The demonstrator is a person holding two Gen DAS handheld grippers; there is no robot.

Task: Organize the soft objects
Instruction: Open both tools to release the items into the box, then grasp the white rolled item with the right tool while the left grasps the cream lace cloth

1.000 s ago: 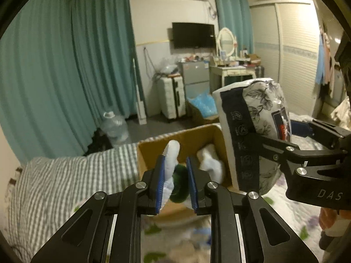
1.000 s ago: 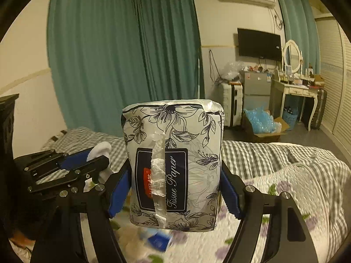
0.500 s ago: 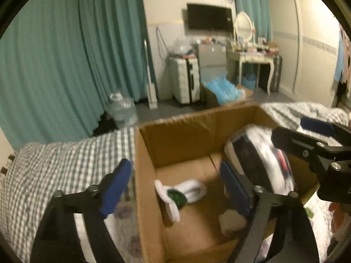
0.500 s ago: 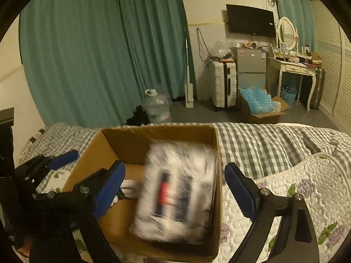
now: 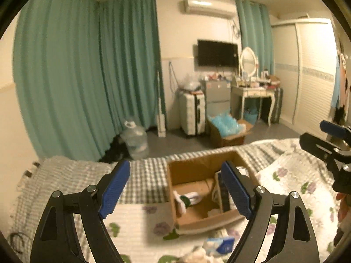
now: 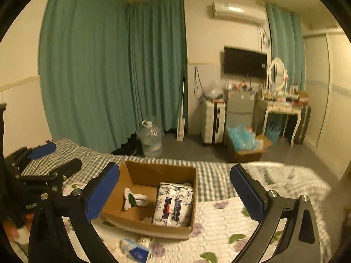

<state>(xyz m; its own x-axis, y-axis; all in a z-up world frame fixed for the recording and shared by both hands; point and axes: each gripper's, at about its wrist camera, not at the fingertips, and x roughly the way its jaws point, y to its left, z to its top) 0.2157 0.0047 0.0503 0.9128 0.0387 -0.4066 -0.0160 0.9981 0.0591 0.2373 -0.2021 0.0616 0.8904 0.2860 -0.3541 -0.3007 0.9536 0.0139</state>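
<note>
An open cardboard box (image 6: pixel 140 175) (image 5: pixel 186 168) stands on the bed. Inside lie a floral tissue-paper pack (image 6: pixel 173 203) (image 5: pixel 221 190) on the right and a white-and-green soft toy (image 6: pixel 133 199) (image 5: pixel 185 199) on the left. My left gripper (image 5: pixel 175 190) is open and empty, raised above and in front of the box. My right gripper (image 6: pixel 173 192) is open and empty, also raised above the box. A small blue-and-white tissue packet (image 6: pixel 136 248) (image 5: pixel 219 243) and other soft bits lie on the quilt in front of the box.
The bed has a floral quilt (image 6: pixel 223 223) and a checked sheet (image 5: pixel 72 175). Beyond the bed stand a water jug (image 6: pixel 151 138), a suitcase (image 6: pixel 212 122), a box of blue items (image 6: pixel 243 146), a dressing table (image 6: pixel 283 109) and teal curtains (image 6: pixel 98 76).
Both grippers opened and dropped their loads into the box: the toy from the left, the tissue pack from the right. Both then pulled up and back from the box.
</note>
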